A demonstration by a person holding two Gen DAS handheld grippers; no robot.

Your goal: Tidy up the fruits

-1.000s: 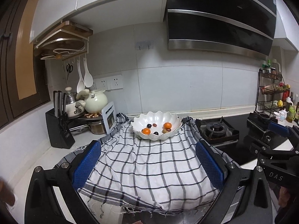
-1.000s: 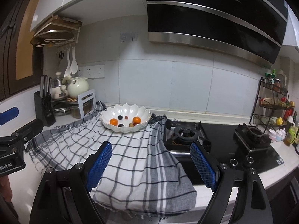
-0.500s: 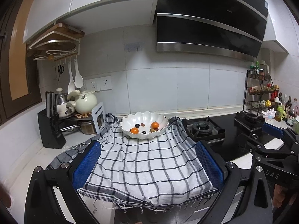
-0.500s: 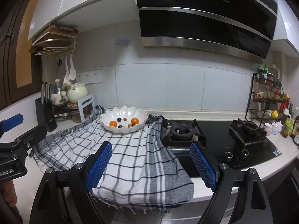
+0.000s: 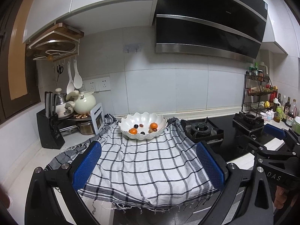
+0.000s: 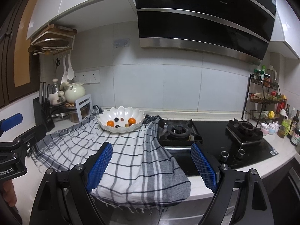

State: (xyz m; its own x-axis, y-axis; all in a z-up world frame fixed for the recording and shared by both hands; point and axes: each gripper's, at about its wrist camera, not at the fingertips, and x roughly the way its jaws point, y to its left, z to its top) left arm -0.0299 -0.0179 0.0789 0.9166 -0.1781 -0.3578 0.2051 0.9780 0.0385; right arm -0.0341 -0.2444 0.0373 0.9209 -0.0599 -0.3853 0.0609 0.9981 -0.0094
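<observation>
A white scalloped bowl (image 5: 129,121) (image 6: 106,116) stands at the back of a checked cloth (image 5: 146,161) (image 6: 131,161). In it lie two oranges (image 5: 133,130) (image 5: 153,125) (image 6: 110,123) (image 6: 131,120) and several small dark and brown fruits (image 5: 136,126) (image 6: 116,119). My left gripper (image 5: 148,166) hangs open over the cloth's front edge, well short of the bowl, with nothing between its blue pads (image 5: 87,165). My right gripper (image 6: 151,166) is open too, over the cloth's right edge, empty. Each gripper shows at the edge of the other's view.
A gas hob (image 6: 206,136) with two burners lies right of the cloth. At the back left are a knife block (image 5: 49,129), a cream kettle (image 5: 84,102) and pots. A spice rack (image 6: 264,101) and bottles (image 6: 292,125) fill the far right. The counter edge is just below the grippers.
Both grippers have drawn back a little from the counter, so the bowl looks smaller and more of the cloth's fringe shows. Both stay open and empty.
</observation>
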